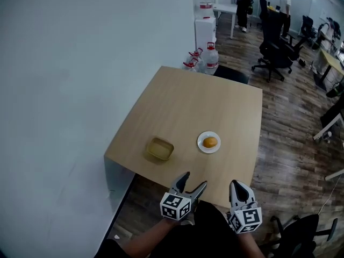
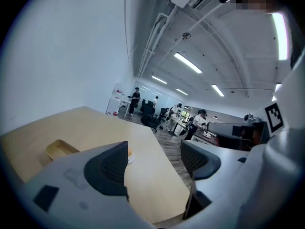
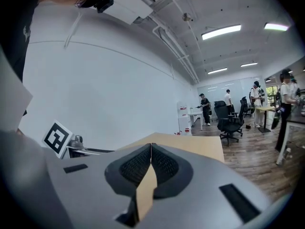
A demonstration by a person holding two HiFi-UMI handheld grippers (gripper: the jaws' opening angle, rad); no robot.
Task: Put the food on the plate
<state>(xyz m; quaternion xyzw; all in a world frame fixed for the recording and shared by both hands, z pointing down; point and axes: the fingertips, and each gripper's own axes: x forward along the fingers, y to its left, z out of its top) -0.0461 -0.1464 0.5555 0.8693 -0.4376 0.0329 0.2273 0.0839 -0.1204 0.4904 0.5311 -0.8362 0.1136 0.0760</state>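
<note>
An orange-brown bun (image 1: 210,142) lies on a small white plate (image 1: 202,146) near the table's front right. A shallow yellow container (image 1: 160,148) sits to its left, seen again in the left gripper view as the yellow container (image 2: 59,150). The plate (image 2: 129,156) peeks out beside the left jaw there. My left gripper (image 1: 192,183) hovers at the table's front edge, open and empty. My right gripper (image 1: 239,186) is beside it, shut with its tips touching, holding nothing.
The wooden table (image 1: 199,109) stands against a white wall (image 1: 80,79). Water bottles (image 1: 208,58) stand beyond its far edge. Office chairs (image 1: 274,50) and people (image 1: 243,1) are farther back on the wooden floor.
</note>
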